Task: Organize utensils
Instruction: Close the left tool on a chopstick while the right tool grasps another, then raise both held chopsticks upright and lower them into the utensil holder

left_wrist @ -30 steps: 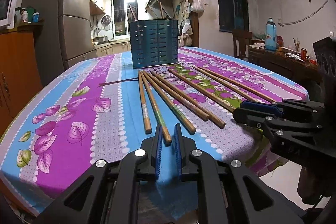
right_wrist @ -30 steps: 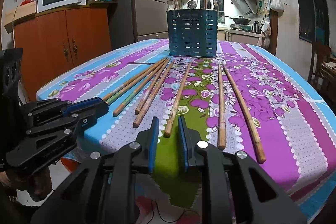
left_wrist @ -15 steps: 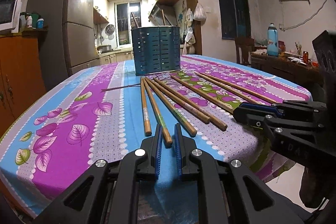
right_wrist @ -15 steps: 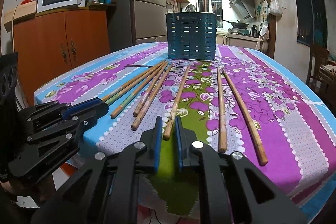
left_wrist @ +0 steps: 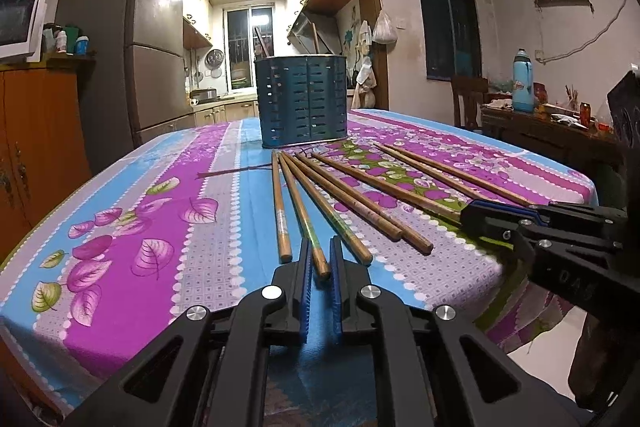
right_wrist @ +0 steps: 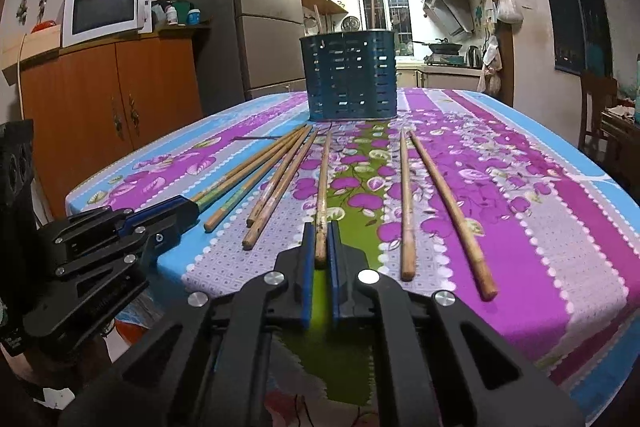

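Several wooden chopsticks lie fanned out on the flowered tablecloth [left_wrist: 120,227], their tips toward a dark blue slotted utensil holder [left_wrist: 300,99] [right_wrist: 352,75]. My left gripper [left_wrist: 320,251] is low at the near table edge. Its jaws are closing, and the pads sit against the near end of a chopstick with a green band [left_wrist: 308,223]. My right gripper [right_wrist: 321,239] is also closing, its pads tight on the near end of the middle chopstick [right_wrist: 323,187]. Each gripper shows in the other view: the right gripper [left_wrist: 470,215], the left gripper [right_wrist: 180,211]. Both held chopsticks still lie on the cloth.
Two loose chopsticks [right_wrist: 440,195] lie to the right of my right gripper, and others [right_wrist: 276,187] lie between the two grippers. A thin dark twig [left_wrist: 236,171] lies to the left on the cloth. An orange cabinet [right_wrist: 112,99] with a microwave [right_wrist: 104,11] stands left of the table, and a side table [left_wrist: 560,131] stands to the right.
Both pairs of jaws have narrowed around the chopstick ends, the right one more. Both views have tipped up slightly. The chopsticks have not moved.
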`<state>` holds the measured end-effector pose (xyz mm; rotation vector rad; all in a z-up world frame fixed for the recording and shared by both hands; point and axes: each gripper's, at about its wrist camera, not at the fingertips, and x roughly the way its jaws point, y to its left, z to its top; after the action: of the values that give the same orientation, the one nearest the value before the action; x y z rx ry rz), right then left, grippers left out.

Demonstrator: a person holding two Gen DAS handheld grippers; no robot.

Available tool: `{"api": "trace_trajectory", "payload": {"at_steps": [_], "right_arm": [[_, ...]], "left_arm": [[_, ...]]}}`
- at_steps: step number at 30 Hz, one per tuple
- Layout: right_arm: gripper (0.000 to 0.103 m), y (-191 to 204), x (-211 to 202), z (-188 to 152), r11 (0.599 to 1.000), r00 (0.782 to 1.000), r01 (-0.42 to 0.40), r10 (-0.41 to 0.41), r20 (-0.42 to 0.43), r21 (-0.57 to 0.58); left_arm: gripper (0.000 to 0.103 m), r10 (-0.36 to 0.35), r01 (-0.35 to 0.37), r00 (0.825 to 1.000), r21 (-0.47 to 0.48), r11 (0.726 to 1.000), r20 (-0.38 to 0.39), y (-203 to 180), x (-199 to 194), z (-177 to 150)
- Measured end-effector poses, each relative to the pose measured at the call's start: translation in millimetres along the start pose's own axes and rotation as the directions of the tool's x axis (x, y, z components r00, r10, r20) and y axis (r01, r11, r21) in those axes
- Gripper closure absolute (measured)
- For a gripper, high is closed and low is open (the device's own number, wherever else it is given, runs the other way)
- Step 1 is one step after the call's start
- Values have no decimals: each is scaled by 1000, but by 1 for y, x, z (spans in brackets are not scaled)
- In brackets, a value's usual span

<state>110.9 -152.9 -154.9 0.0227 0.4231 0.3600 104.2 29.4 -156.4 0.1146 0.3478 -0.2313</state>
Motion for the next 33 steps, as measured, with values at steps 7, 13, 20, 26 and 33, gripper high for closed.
{"api": "trace_trajectory", "payload": {"at_steps": [7,13,20,26,33], "right_arm": [[98,-3,-35,29,999,997,12,-9,76,-31],[98,-1,-64,63,995,986,18,-2,166,-93],[98,-3,-70,113,987,975,3,33,221,-163],[98,-11,-58,150,983,976,-28,65,207,-179],[98,-20,-39,183,983,980,-64,94,174,-172]], "left_arm": [[93,-11,11,996,-11,1000,86,4,-30,29],[93,-19,19,982,4,1000,186,4,-54,63],[94,-18,10,963,29,1000,268,5,-61,104],[95,-23,18,962,24,1000,271,14,-45,140],[95,-48,45,967,19,999,249,25,-23,189]]}}
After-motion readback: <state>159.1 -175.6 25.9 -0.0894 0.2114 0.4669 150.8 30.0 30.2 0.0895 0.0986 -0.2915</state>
